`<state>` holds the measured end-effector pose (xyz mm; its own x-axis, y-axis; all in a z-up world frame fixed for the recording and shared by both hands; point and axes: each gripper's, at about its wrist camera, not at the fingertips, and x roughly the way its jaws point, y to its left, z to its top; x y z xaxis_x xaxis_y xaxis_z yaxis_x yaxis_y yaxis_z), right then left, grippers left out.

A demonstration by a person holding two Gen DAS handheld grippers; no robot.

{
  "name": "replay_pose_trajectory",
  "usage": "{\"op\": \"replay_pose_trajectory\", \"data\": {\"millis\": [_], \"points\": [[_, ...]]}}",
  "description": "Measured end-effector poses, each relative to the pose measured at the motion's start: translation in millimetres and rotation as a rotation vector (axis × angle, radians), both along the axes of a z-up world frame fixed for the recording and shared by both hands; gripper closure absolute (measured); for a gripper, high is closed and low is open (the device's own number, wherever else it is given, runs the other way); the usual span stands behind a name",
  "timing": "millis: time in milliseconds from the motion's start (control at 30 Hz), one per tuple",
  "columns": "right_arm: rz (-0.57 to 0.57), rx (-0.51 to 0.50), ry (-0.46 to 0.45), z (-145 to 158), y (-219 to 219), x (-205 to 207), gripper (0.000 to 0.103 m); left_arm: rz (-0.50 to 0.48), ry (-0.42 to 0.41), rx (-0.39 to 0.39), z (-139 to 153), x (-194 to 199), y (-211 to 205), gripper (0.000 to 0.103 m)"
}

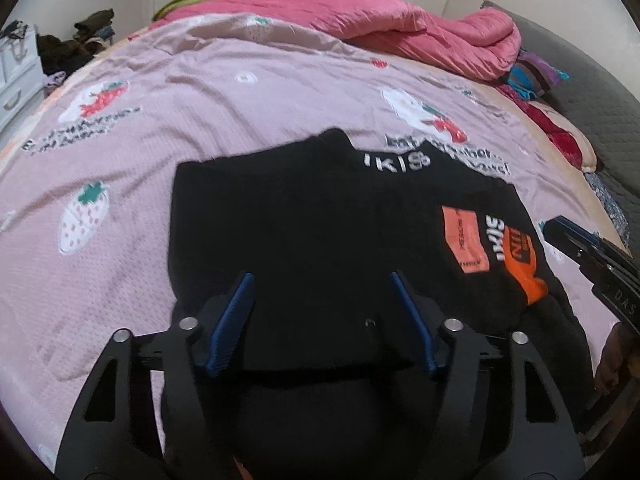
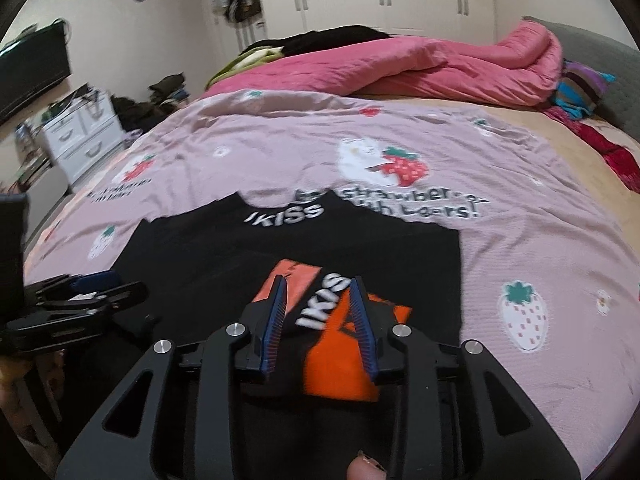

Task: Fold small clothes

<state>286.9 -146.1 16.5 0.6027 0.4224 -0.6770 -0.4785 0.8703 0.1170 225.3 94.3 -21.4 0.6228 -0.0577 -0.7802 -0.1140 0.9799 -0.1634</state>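
A small black shirt (image 1: 304, 216) with white "IKISS" lettering and an orange print lies on the pink strawberry bedspread (image 1: 224, 92), its lower part folded up over itself. My left gripper (image 1: 322, 280) is open above the shirt's near left part, holding nothing. In the right wrist view the shirt (image 2: 224, 252) lies in front, and my right gripper (image 2: 320, 284) is open over the orange print (image 2: 344, 364), with no cloth pinched. The right gripper also shows in the left wrist view (image 1: 592, 256), and the left gripper in the right wrist view (image 2: 80, 300).
A rolled pink quilt (image 2: 420, 64) lies across the far side of the bed. Colourful clothes (image 2: 584, 92) are piled at the far right by the grey headboard (image 1: 600, 92). A white drawer unit (image 2: 84, 136) and a dark clothes heap (image 2: 152, 100) stand left of the bed.
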Motion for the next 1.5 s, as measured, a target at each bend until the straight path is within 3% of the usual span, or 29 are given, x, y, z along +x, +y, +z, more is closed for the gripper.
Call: {"op": "replay_pose_trajectory", "data": {"millis": [200,567,900,967,1033,1100,1233,1400,1500], "points": [[0.086,-0.03,0.044,-16.3,25.0,-8.0,0.067,-0.002,0.076,-0.007,-21.5,0.6,3.6,0.044],[0.091,-0.117,0.171,-57.0,36.3,-3.0,0.064,-0.013,0.078,0.001,-23.0,-5.8,2.3,0.044],[0.086,-0.072,0.129,-44.0,26.8,-13.2,0.059,-0.012,0.076,-0.001,-21.0,-6.1,2.0,0.044],[0.08,-0.076,0.103,-38.5,24.3,-17.2,0.055,-0.007,0.071,-0.006,-18.8,-7.9,3.4,0.044],[0.058,-0.11,0.055,-32.9,22.2,-22.4,0.043,-0.002,0.066,-0.011,-16.6,-10.2,5.1,0.043],[0.05,-0.133,0.024,-29.0,20.0,-26.7,0.042,0.002,0.059,-0.014,-13.6,-13.4,6.5,0.041],[0.024,-0.15,-0.013,-24.2,17.1,-29.7,0.023,0.01,0.033,-0.01,-5.7,-21.6,9.2,0.037],[0.004,-0.143,-0.04,-17.7,15.3,-33.0,0.012,0.031,0.002,0.01,2.9,-30.3,14.5,0.026],[-0.009,-0.135,-0.053,-13.6,13.4,-35.5,0.008,0.048,-0.015,0.026,7.5,-35.1,16.9,0.014]]}}
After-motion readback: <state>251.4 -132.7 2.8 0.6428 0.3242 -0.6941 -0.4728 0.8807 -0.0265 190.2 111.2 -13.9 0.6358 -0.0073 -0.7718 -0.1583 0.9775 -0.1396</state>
